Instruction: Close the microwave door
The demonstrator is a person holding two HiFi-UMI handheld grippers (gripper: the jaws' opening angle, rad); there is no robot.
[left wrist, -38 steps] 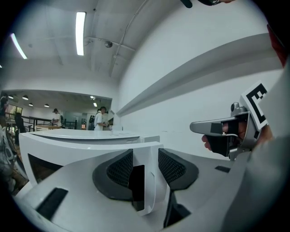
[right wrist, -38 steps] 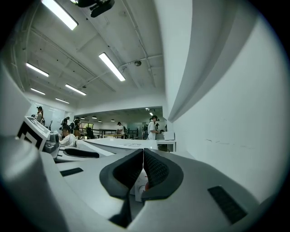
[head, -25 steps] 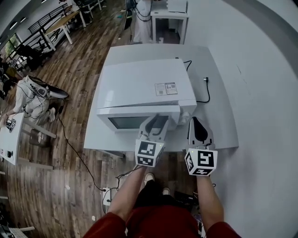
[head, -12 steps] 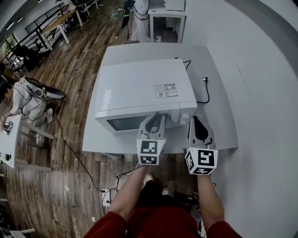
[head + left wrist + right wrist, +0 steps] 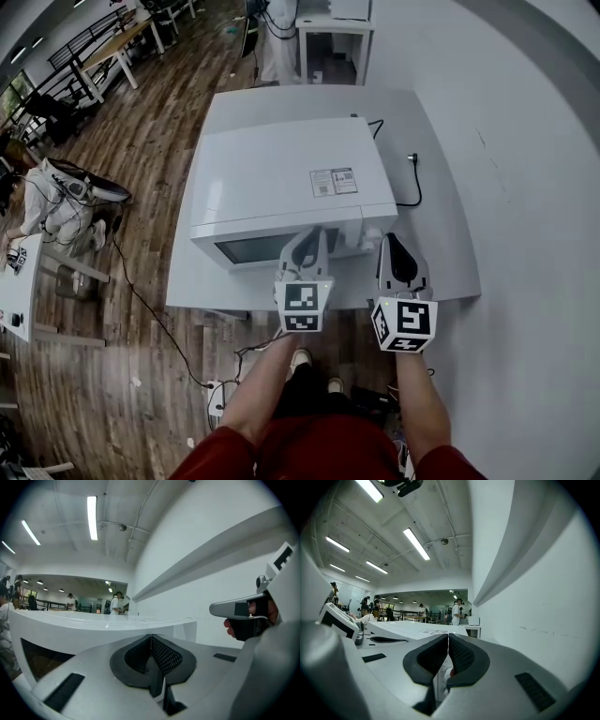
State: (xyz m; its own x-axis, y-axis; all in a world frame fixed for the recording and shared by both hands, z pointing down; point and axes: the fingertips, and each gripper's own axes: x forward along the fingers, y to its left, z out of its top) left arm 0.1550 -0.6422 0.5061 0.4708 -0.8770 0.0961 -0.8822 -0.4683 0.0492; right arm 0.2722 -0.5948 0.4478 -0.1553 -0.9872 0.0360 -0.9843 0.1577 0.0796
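Observation:
The white microwave (image 5: pixel 286 178) stands on a white table (image 5: pixel 441 253), and its door (image 5: pixel 267 248) with the dark window faces me. The door lies close against the front; I cannot tell whether it is latched. My left gripper (image 5: pixel 312 240) points at the door's right part. Its jaws have just been closing and now stand shut, pads together, with nothing between them (image 5: pixel 151 641). My right gripper (image 5: pixel 395 246) hovers beside the microwave's right front corner, also shut and empty (image 5: pixel 448 641). The microwave's top (image 5: pixel 412 630) shows to the left in the right gripper view.
A black cable with its plug (image 5: pixel 413 161) lies on the table right of the microwave. A white wall rises to the right. Cables trail over the wooden floor (image 5: pixel 159 319) at the left. Another white table (image 5: pixel 337 23) stands at the back, and people stand far across the room.
The left gripper's fingers, spread apart a second ago, have come together. The microwave front has shifted slightly away from me. The right gripper has stayed where it was.

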